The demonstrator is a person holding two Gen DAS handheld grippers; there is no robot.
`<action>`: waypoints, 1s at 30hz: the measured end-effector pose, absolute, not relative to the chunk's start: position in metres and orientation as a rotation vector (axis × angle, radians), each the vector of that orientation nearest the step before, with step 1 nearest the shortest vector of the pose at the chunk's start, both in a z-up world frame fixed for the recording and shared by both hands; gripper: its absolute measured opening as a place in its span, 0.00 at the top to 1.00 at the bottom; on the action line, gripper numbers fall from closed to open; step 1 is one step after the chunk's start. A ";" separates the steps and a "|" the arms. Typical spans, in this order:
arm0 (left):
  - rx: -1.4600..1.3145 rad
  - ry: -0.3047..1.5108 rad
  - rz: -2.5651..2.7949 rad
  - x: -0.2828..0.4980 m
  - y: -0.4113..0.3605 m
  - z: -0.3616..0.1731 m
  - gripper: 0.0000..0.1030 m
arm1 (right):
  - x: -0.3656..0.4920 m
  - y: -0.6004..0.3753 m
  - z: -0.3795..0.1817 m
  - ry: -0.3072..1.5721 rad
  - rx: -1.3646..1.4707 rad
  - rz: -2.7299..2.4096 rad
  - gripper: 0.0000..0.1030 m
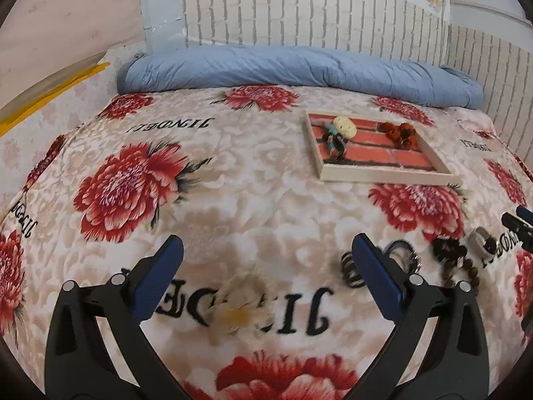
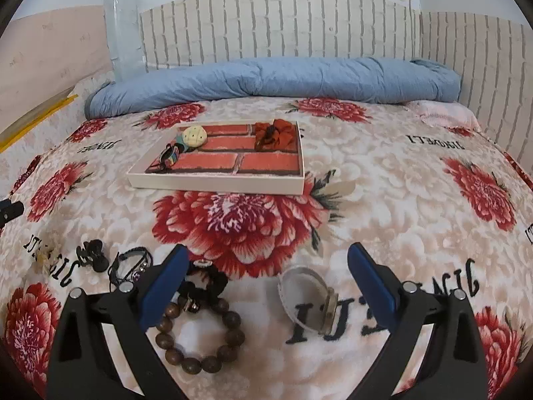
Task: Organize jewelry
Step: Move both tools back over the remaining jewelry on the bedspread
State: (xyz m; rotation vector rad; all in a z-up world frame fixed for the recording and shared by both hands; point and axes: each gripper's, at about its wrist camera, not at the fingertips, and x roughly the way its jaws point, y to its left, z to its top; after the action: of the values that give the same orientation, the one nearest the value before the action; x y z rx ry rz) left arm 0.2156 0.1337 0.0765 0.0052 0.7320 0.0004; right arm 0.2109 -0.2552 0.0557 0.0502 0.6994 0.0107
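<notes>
A white tray [image 2: 216, 186] with a brick-print floor lies on the floral blanket and holds a cream round piece [image 2: 195, 135], a colourful bracelet [image 2: 170, 158] and a red-orange scrunchie [image 2: 276, 135]. My right gripper [image 2: 268, 255] is open just above a white band bracelet [image 2: 309, 300]. Beside its left finger lie a wooden bead bracelet [image 2: 200, 336] and a black scrunchie [image 2: 206, 283]. My left gripper [image 1: 266, 253] is open over a blurred cream flower clip [image 1: 240, 313]. The tray [image 1: 383, 176] lies far ahead of it to the right.
Loose on the blanket are a black cord bracelet [image 2: 133, 263], a black hair clip [image 2: 93, 253] and a black spiral tie [image 1: 349, 270]. A rolled blue quilt [image 2: 266, 80] lies along the brick-pattern wall behind the tray. A yellow strip [image 1: 50, 96] marks the bed's left edge.
</notes>
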 end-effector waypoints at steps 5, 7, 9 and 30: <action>-0.004 0.743 0.013 0.209 0.149 0.065 0.05 | 0.207 -0.256 0.051 0.705 0.082 -0.002 0.09; 0.003 0.743 0.025 0.205 0.154 0.060 0.05 | 0.206 -0.254 0.049 0.707 0.085 -0.007 0.09; 0.004 0.741 0.030 0.202 0.158 0.057 0.05 | 0.204 -0.252 0.046 0.709 0.091 -0.012 0.09; 0.019 0.757 0.048 0.192 0.174 0.008 0.05 | 0.211 -0.214 0.006 0.739 0.082 -0.006 0.29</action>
State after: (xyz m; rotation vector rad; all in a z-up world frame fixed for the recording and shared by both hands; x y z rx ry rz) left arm 0.1920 0.1745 0.0077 0.0188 0.7569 0.0476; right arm 0.2113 -0.2140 0.0064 0.0815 0.7389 -0.0061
